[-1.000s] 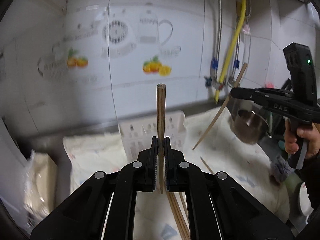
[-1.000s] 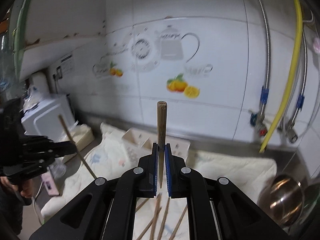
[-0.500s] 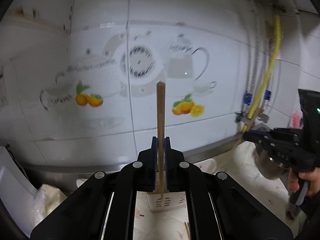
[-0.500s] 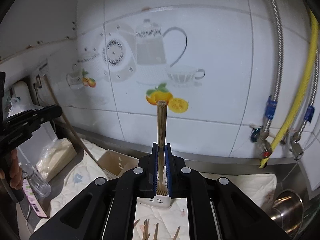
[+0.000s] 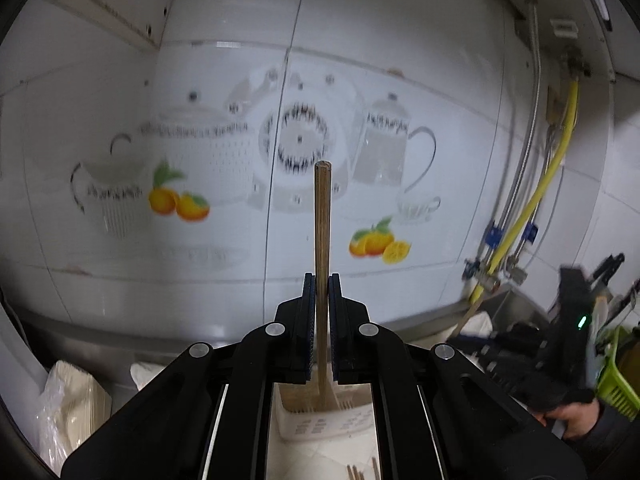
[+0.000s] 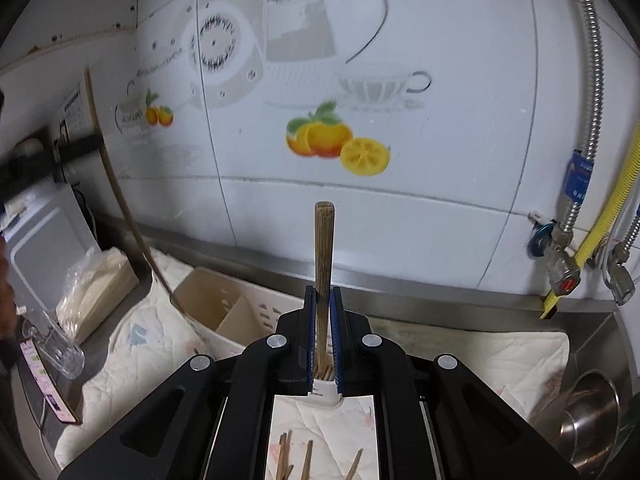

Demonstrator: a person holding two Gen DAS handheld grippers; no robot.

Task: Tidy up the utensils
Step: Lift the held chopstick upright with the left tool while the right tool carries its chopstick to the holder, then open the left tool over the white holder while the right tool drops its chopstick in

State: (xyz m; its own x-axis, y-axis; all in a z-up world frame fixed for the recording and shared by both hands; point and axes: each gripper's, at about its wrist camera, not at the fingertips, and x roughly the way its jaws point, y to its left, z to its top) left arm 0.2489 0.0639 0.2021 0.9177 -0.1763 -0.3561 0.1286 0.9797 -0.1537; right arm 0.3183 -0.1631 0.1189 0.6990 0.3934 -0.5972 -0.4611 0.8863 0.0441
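Note:
My left gripper (image 5: 321,280) is shut on a wooden chopstick (image 5: 322,236) that stands upright between its pads. Below it sits the white slotted utensil holder (image 5: 320,426), and the chopstick's lower end dips into it. My right gripper (image 6: 322,292) is shut on a second wooden chopstick (image 6: 323,248), also upright. That stick's lower end stands among several sticks in the holder (image 6: 236,312), a two-compartment box seen from the right wrist. Several loose chopsticks (image 6: 298,458) lie on the quilted cloth (image 6: 132,356) beneath. The left gripper's chopstick (image 6: 120,196) shows at the left of the right wrist view.
A tiled wall with teapot and orange decals (image 6: 336,140) rises close behind the holder. Hoses and valves (image 6: 568,236) hang at the right. A steel bowl (image 6: 590,420) sits at the right, a bagged bundle (image 6: 98,288) and a clear bottle (image 6: 56,348) at the left.
Both grippers have moved closer to the wall and the holder, each keeping its chopstick. The holder slid from ahead of the jaws to beneath them, and both sticks' lower ends now reach into it.

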